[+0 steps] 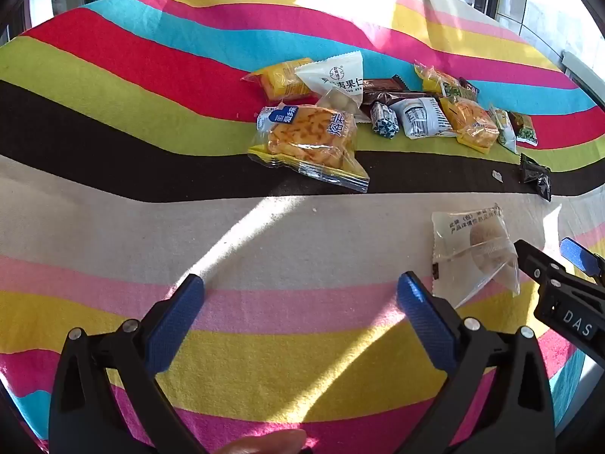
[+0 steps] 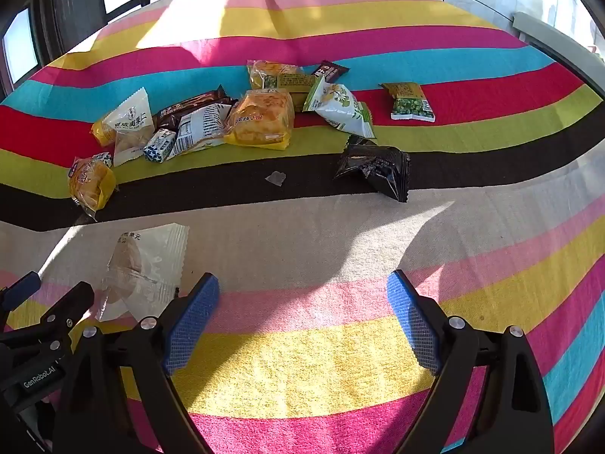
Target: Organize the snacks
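Several snack packs lie in a loose pile across the striped cloth [image 1: 113, 227]. An orange bread pack [image 1: 310, 140] is nearest in the left wrist view; a black pack [image 2: 374, 168] and a green pea pack [image 2: 410, 104] sit apart in the right wrist view. A clear pack with a round pastry [image 1: 476, 249] lies alone on the cream stripe, also in the right wrist view [image 2: 145, 268]. My left gripper [image 1: 300, 295] is open and empty over the pink stripe. My right gripper [image 2: 302, 295] is open and empty, just right of the clear pack.
A small scrap of clear wrapper [image 2: 276, 178] lies on the black stripe. Windows and dark frames stand beyond the far edge of the cloth. Each gripper shows at the edge of the other's view, the right gripper [image 1: 567, 283] close to the clear pack.
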{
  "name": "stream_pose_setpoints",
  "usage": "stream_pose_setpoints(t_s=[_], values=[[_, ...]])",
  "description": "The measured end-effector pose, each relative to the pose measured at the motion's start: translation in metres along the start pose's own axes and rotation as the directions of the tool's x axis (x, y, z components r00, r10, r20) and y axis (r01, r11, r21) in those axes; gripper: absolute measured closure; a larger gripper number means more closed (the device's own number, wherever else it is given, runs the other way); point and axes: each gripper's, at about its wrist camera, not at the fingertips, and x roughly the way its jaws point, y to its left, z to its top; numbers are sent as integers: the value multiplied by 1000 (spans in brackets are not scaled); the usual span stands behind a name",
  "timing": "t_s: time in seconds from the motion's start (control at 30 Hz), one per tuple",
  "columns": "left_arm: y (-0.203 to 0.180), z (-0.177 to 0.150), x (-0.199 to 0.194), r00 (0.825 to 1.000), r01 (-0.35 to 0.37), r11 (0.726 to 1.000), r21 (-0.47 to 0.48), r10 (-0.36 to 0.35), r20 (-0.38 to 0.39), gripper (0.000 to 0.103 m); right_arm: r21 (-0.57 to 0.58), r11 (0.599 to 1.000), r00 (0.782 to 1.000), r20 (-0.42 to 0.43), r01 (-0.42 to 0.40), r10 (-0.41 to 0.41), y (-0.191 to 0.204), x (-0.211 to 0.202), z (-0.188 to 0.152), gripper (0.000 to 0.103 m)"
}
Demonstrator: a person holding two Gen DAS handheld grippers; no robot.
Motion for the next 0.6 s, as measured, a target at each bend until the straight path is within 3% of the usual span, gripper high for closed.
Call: stream_pose_setpoints(t_s=[0.6], values=[[1, 1, 0, 1000, 0, 1000, -2, 0, -1, 1, 1, 1000, 1000, 3, -1, 1, -1, 0, -2, 16]])
